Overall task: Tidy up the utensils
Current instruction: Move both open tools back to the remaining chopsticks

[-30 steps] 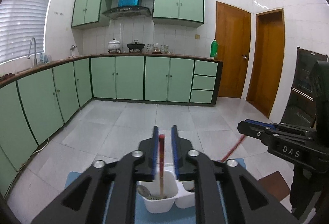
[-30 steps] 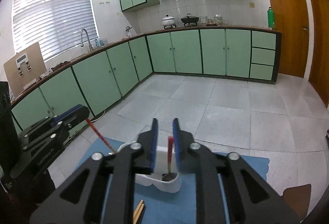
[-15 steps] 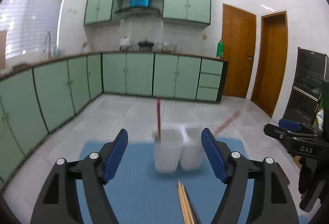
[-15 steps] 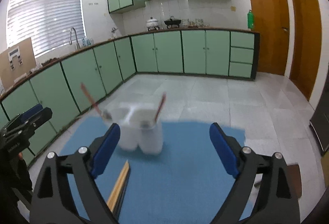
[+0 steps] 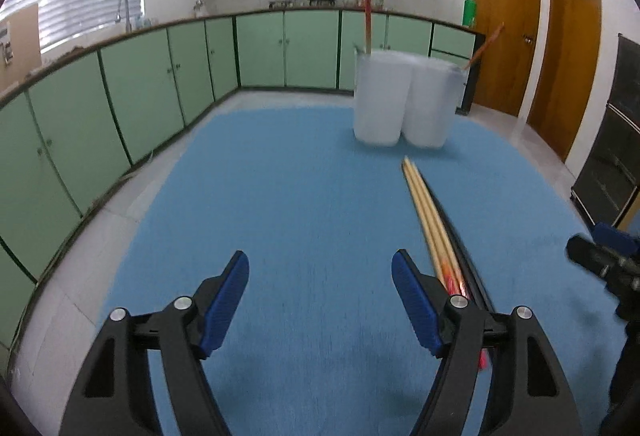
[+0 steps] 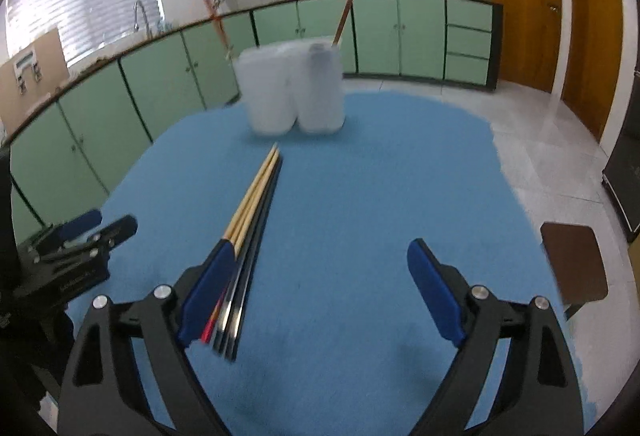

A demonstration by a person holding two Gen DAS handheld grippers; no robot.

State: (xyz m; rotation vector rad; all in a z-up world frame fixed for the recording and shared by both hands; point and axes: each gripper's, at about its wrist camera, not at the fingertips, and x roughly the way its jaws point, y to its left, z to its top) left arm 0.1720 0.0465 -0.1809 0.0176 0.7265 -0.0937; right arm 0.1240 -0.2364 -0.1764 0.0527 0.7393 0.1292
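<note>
Lying just beside each hand-held gripper's inner finger — chopsticks (image 5: 430, 216) (empty, wide-spread jaws)

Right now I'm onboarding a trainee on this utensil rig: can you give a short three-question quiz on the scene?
1. True or false: both the left gripper and right gripper are open and hold nothing.
2. Where do the chopsticks lie? A) in the white holder B) flat on the blue mat C) on the floor
3. Fill in: each holder compartment has one ____-handled utensil standing in it.

Key: 1 true; 2 B; 3 red
</note>
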